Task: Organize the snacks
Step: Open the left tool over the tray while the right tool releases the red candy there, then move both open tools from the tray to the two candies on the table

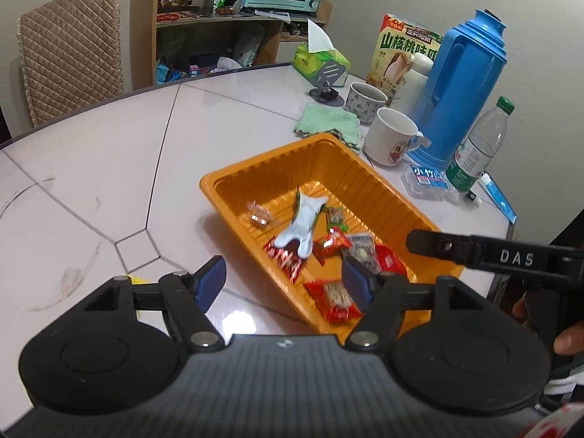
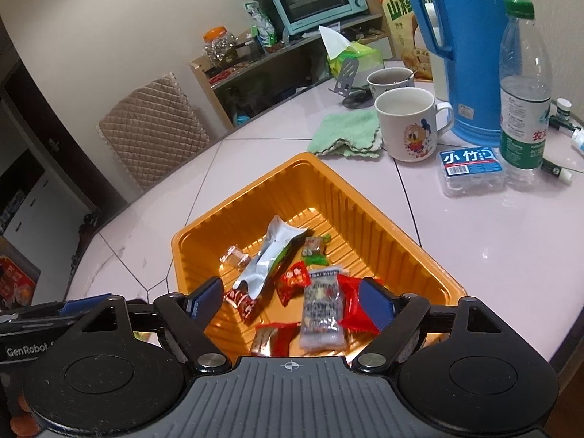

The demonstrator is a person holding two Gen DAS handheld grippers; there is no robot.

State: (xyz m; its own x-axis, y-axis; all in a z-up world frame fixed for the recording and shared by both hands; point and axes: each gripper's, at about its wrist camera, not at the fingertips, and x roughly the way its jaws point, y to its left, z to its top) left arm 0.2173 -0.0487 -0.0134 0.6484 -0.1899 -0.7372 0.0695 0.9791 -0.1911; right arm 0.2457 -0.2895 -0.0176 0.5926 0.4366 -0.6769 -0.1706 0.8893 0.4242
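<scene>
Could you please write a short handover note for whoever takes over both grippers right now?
Left gripper: open, empty, hovering over the near-left edge of the ribbed orange plastic tray.
Right gripper: open, empty, over the tray's near end.
Done: the tray holds a silver foil pouch, several red-wrapped snacks, a clear-wrapped snack bar and a small clear-wrapped candy.
Left: a yellow item shows on the white table behind the left fingers; probably that goes in next.

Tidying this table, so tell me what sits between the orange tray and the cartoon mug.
A folded green cloth lies between the orange tray and the cartoon mug, clearest in the right wrist view.
</scene>
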